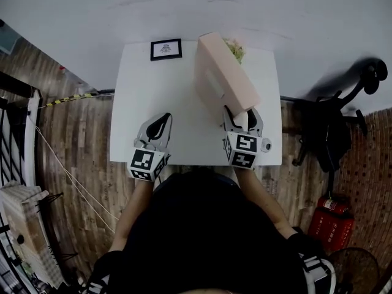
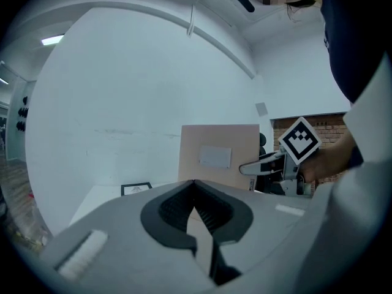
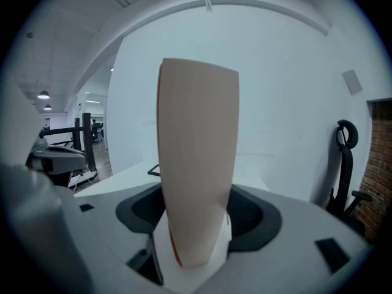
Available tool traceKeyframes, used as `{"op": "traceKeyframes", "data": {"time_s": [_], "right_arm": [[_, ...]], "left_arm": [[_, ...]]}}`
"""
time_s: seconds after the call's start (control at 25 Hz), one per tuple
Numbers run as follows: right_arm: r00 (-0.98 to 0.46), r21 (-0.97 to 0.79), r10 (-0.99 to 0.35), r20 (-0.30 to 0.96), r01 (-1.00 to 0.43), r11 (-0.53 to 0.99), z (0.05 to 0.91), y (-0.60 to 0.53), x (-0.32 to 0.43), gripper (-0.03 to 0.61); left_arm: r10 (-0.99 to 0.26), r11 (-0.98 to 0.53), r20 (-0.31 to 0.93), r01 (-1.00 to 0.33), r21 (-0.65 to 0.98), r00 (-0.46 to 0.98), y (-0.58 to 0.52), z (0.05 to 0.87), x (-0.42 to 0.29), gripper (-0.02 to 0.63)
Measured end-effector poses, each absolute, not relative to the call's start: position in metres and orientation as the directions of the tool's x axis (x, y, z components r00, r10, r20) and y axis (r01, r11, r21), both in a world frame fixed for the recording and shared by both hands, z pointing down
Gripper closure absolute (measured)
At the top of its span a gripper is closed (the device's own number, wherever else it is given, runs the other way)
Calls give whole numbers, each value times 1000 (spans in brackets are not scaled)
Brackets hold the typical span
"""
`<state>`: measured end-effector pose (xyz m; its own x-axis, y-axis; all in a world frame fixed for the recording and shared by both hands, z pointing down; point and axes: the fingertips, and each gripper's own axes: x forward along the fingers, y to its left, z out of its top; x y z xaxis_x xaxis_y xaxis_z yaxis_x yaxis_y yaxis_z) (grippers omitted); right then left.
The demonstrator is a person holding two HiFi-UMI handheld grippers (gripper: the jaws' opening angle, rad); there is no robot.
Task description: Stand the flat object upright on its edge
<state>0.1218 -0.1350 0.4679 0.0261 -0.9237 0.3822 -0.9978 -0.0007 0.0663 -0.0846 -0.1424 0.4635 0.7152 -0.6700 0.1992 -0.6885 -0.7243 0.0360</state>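
Note:
A flat pink box [image 1: 223, 72] stands upright on its long edge on the white table [image 1: 159, 103], running from the back toward the near right. Its near end sits between the jaws of my right gripper [image 1: 242, 114], which is shut on it; in the right gripper view the narrow edge of the box [image 3: 196, 164] rises straight out of the pads. My left gripper [image 1: 163, 120] hovers over the table to the left of the box, shut and empty. From the left gripper view the broad face of the box [image 2: 217, 158] shows with a pale label, and the right gripper [image 2: 264, 164] is at its side.
A small black picture frame [image 1: 166, 49] lies at the table's back edge, and a bit of greenery [image 1: 234, 49] sits behind the box. A black office chair [image 1: 343, 121] and a red extinguisher [image 1: 331, 222] stand to the right, with a rack [image 1: 24, 219] at the left.

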Motion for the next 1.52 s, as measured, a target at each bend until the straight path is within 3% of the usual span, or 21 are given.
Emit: {"op": "traceKeyframes", "data": {"time_s": [0.56, 1.52], "right_arm": [[81, 59, -926, 369, -996, -63, 468, -199, 110, 268], [149, 56, -924, 353, -989, -138, 465, -298, 99, 270]], "left_arm": [[-735, -654, 204, -756, 35, 646, -136, 463, -119, 601], [-754, -639, 207, -770, -7, 624, -165, 449, -108, 601]]}}
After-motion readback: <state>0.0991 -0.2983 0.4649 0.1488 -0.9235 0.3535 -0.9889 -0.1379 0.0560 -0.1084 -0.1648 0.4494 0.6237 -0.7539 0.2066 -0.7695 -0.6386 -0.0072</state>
